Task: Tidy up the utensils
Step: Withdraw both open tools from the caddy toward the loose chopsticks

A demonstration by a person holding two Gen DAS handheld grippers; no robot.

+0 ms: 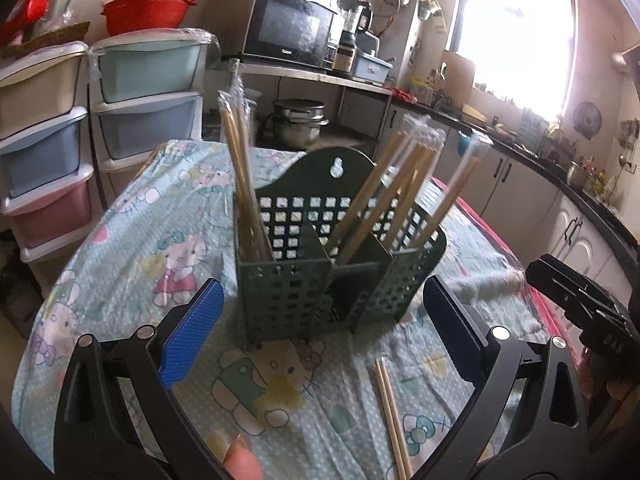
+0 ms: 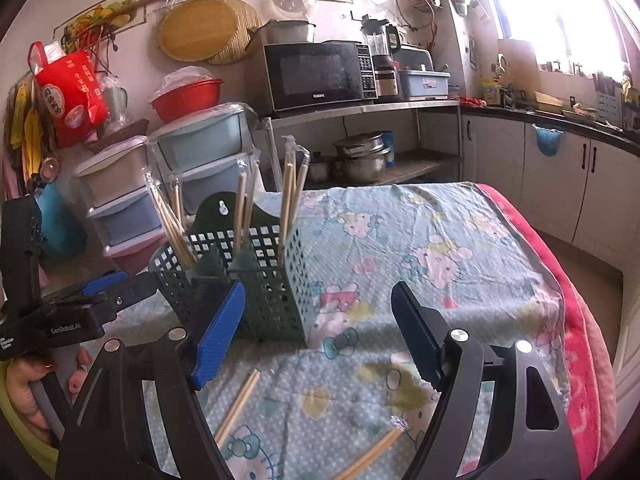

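1. Left gripper (image 1: 320,332): jaws wide apart, nothing between the blue pads. It points at the near face of the green caddy (image 1: 304,280), which stands just beyond the fingertips, not touching them.
2. Right gripper (image 2: 316,340): jaws wide apart and empty. The caddy (image 2: 272,300) sits at 11 o'clock from its tips; the left pad (image 2: 218,340) overlaps the caddy's near corner in the right wrist view, contact cannot be told.
3. Caddy: one, dark green, perforated walls, upright on the table, three compartments counted across, tall back plate with one keyhole slot.
4. Chopsticks standing in the caddy, most with clear wrappers at their tops:
   - left compartment: one bundle (image 1: 240,176), leaning toward 11 o'clock; stick count unclear from blur.
   - middle and right compartments: about three wrapped pairs (image 1: 404,184), leaning toward 1 o'clock; exact count uncertain.
5. Loose chopsticks on the cloth:
   - one bare pair (image 1: 390,412), at 5 o'clock from the caddy in the left wrist view, lying side by side.
   - right wrist view shows that pair (image 2: 238,408) plus one more wrapped pair (image 2: 376,456) at the bottom edge, at 6 o'clock.
6. Table: one, covered by a pale blue cartoon-print cloth (image 1: 168,248) over a pink layer (image 2: 576,320) showing at the right edge.
7. Background count: two stacks of plastic drawers (image 1: 44,148), one red basin (image 1: 148,10), one microwave (image 2: 320,74).
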